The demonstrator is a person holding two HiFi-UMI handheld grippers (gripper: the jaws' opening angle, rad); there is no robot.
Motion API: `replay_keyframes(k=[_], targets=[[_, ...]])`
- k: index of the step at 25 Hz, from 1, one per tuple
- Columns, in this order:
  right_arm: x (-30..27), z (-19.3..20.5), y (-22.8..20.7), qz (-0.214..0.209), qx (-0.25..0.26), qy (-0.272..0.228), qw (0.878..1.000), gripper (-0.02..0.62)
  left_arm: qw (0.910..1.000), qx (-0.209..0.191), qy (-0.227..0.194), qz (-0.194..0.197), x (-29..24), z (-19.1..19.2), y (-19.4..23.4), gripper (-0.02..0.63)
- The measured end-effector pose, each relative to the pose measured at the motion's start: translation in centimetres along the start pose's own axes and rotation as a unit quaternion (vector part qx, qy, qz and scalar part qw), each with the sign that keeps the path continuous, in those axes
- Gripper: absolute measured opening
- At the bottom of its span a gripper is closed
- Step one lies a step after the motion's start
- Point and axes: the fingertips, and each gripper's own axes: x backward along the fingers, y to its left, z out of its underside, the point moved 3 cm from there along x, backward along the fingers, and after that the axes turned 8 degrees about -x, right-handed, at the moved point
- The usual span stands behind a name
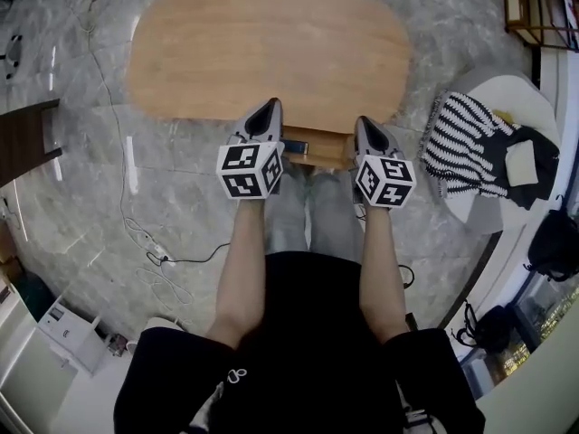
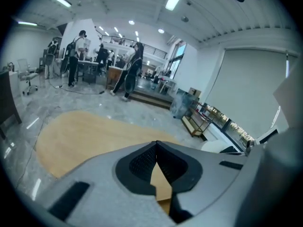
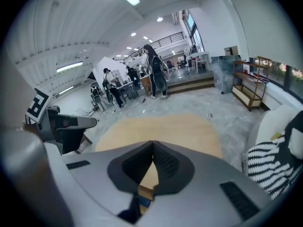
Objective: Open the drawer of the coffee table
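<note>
Seeing only a part of the drawer [image 1: 318, 148] from the head view: pulled out from under the near edge of the coffee table [image 1: 271, 52], its two ends covered by the grippers and its front cut off against the person's legs [image 1: 312, 215] below. Cannot make out any handle. Holding something small and blue [image 1: 294, 146] at its left end, too blurred to name.

Lying between the two grippers, at the middle of the table's near edge. Placing the left gripper [image 1: 273, 107] just beside the drawer's left end and the right gripper [image 1: 364, 123] just beside its right end, both pointing toward the table top. Whether touching the drawer or hanging above it, not possible to tell from this angle.

Pressed together tip to tip on both sides, with nothing pinched (only table wood seen through the small gap behind the tips in each gripper view).

Showing a striped cloth [image 1: 461, 143] on a white seat [image 1: 525, 93] well apart, past the table's right end. Far people in the gripper views too small to describe.
</note>
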Motion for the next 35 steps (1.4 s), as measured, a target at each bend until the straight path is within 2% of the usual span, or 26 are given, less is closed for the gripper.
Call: replay_keyframes(k=[7,14,24,27,31,35], targets=[[3.6,-7.7,2.4,-0.006,-0.010,-0.084,0.996,0.011,0.9975,-0.009,-0.069,-0.016,3.0,-7.3,-2.7,0.006],[8.2,-16.0,5.1,-0.030,0.033,-0.166,0.985,0.011,0.9885,-0.049,-0.143,-0.011,6.4,-15.5,-5.8,0.006],[15.9,-26.5,8.9,-0.068,0.076,-0.295,0.950,0.011,0.9636,-0.097,-0.249,-0.005,11.2,-24.9,-9.5,0.006],[18.1,-28.7,10.8,-0.079,0.092,-0.323,0.939,0.011,0.9545,-0.106,-0.279,-0.003,13.0,-27.3,-10.1,0.006],[20.5,-30.8,13.4,-0.089,0.123,-0.353,0.923,0.011,0.9376,-0.110,-0.330,-0.001,16.0,-30.1,-10.6,0.006],[21.6,-31.4,14.6,-0.089,0.139,-0.364,0.917,0.011,0.9288,-0.124,-0.349,-0.006,17.6,-31.3,-10.9,0.006]])
